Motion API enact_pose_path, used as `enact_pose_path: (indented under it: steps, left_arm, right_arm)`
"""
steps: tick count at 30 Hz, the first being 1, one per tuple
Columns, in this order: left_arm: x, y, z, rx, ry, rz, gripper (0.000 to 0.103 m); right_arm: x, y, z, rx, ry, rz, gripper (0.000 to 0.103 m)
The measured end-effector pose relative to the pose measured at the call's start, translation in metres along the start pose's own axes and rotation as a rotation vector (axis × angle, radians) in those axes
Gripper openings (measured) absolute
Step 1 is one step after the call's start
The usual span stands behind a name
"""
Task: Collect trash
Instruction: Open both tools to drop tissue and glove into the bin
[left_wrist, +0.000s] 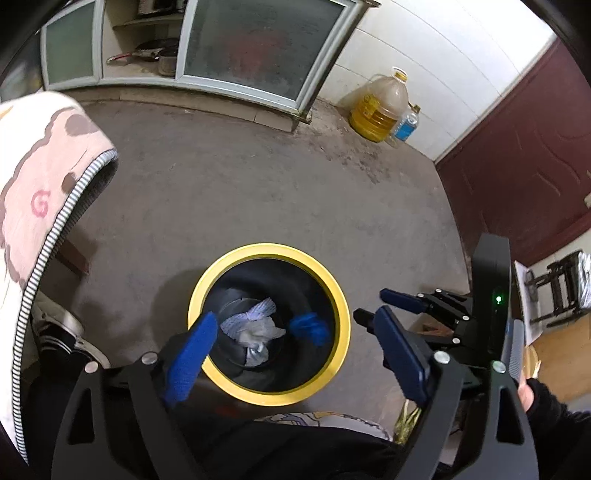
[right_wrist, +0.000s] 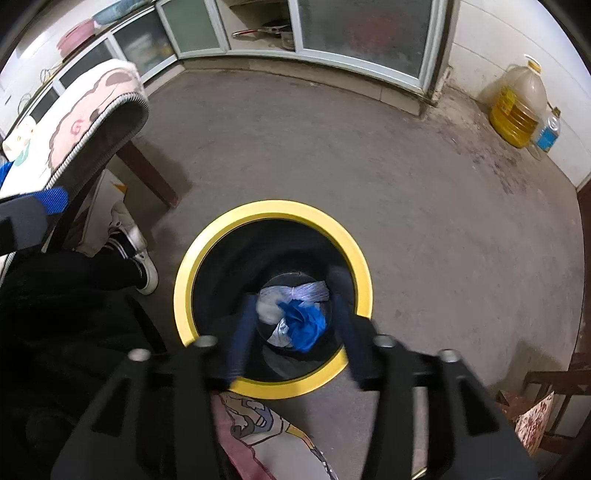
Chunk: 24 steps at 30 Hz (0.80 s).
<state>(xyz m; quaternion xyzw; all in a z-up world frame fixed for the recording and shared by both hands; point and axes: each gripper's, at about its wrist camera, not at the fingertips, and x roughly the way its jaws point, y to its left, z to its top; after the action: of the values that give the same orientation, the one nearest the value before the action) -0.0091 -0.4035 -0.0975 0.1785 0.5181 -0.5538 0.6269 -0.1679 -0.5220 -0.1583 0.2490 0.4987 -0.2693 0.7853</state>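
Note:
A black bin with a yellow rim (left_wrist: 267, 397) (right_wrist: 271, 208) stands on the grey floor under both grippers. At its bottom lie a white foam net (left_wrist: 255, 312) (right_wrist: 310, 290), crumpled white paper (left_wrist: 258, 332) and a crumpled blue piece (left_wrist: 309, 328) (right_wrist: 303, 325). My left gripper (left_wrist: 295, 354) hangs over the near rim, open wide, with nothing between its blue pads. My right gripper (right_wrist: 294, 291) points down into the bin, blurred. It is open: the blue piece lies loose below the gap between its fingers (right_wrist: 242, 332). Its body shows in the left wrist view at the right.
A yellow oil jug (left_wrist: 380, 107) and a small water bottle (left_wrist: 406, 125) stand by the tiled wall. Glass-door cabinets (left_wrist: 258, 48) line the back. A padded seat cover (left_wrist: 40, 177) is at the left, a person's shoe (right_wrist: 136, 254) beside the bin and a dark red door (left_wrist: 524, 158) at the right.

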Motion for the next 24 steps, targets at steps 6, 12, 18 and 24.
enact_pose_path:
  steps: [6,12,18,24]
  left_arm:
    - [-0.036,0.030,-0.003,-0.108,-0.094,0.010,0.092]
    - [-0.105,0.065,-0.020,-0.161,-0.248,0.094,0.094]
    - [-0.193,0.105,-0.061,-0.215,-0.426,0.275,0.095]
    - [-0.264,0.157,-0.123,-0.348,-0.523,0.469,0.095]
  right_arm:
    - [-0.009,-0.003,0.003,0.024,-0.022,0.016,0.053]
    - [-0.045,0.014,0.019,0.003,-0.195,0.106,0.071]
    - [-0.087,0.059,0.047,-0.105,-0.375,0.209,0.082]
    - [-0.101,0.145,0.078,-0.287,-0.439,0.323,0.084]
